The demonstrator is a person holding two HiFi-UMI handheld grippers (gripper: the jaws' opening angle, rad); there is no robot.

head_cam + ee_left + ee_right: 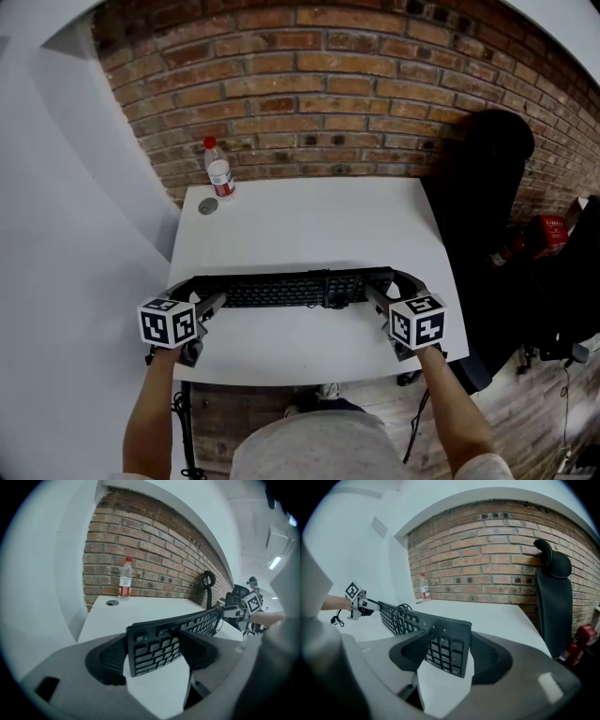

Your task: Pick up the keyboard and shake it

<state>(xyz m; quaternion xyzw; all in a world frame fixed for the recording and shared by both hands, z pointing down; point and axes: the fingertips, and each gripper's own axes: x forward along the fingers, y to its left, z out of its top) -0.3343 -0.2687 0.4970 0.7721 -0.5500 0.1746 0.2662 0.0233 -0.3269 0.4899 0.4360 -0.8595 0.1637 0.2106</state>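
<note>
Black keyboard (281, 290) is tipped up on its long edge, keys facing the person, stretched across the front part of the white table (300, 225). Can't tell whether its lower edge touches the tabletop. Left gripper (202, 298) has its jaws clamped on the left end, and right gripper (386, 292) is clamped on the number-pad end. The keyboard's cable (336, 291) sits coiled against the keys. A water bottle (218, 171) stands at the back-left corner beside a round grommet (208, 206), under the brick wall (319, 84). A black office chair (478, 187) is at the right.
</note>
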